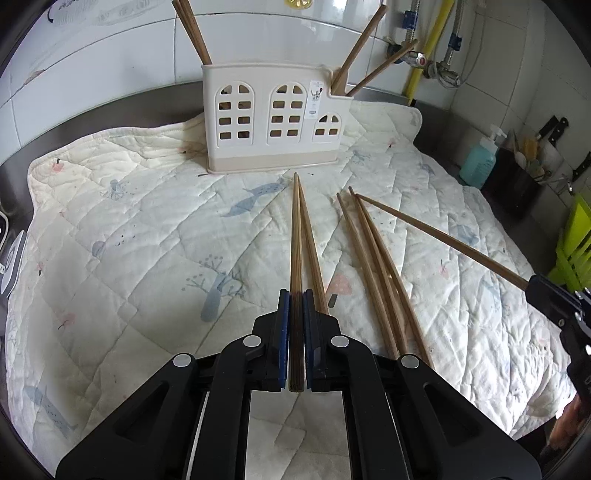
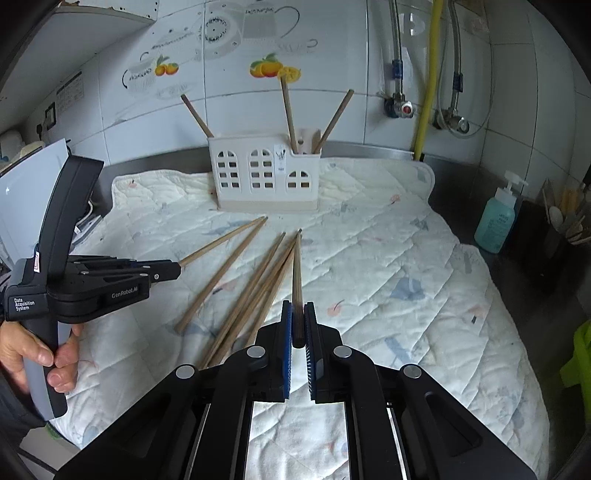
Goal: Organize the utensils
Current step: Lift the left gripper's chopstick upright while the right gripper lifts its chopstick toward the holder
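Black hand-held gripper (image 2: 168, 271) (white "GenRobot.AI" lettering), blue pads (image 1: 283, 325).

The holder's (image 1: 275, 118) walls hide the lower ends of its chopsticks (image 1: 192, 31), whose tops the left view's edge cuts off.

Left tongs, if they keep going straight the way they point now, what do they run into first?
Most likely the cream utensil holder. The left tongs are shut on a chopstick aimed at its base, so that tip would probably touch first. Only quilted mat lies between, though depth is hard to judge.
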The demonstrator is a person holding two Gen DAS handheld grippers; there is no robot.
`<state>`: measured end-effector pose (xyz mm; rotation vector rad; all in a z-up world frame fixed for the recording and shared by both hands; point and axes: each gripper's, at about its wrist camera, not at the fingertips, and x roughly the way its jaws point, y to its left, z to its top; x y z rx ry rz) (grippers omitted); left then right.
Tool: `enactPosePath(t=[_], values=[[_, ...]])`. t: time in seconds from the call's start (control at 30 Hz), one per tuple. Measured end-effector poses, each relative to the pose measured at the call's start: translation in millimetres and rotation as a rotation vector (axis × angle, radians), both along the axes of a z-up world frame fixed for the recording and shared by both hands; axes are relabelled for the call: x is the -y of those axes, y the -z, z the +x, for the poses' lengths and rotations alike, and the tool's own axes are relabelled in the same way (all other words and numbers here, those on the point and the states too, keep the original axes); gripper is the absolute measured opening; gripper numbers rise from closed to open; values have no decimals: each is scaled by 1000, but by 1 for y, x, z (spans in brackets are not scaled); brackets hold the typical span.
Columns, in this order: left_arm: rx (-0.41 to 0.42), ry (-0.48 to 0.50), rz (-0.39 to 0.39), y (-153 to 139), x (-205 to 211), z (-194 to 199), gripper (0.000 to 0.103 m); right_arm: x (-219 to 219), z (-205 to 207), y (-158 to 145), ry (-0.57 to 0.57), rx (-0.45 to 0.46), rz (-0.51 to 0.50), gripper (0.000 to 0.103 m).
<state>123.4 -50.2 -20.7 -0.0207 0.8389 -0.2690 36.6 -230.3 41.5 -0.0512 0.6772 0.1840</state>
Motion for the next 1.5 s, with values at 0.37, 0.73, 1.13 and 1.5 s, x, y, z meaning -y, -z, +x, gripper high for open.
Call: enactPosePath(t=[0.37, 0.73, 1.13, 1.5], values=[[20, 46, 25, -37, -8, 6, 5, 11, 24, -56, -24, 99, 32, 7], [-1, 76, 89, -54, -19, 12, 5, 8, 36, -78, -45, 131, 34, 7], [64, 13, 13, -89, -30, 38, 5, 6, 52, -102, -67, 171, 13, 7], [238, 14, 10, -176, -27, 54, 5, 7, 110, -160, -104, 206, 20, 7]])
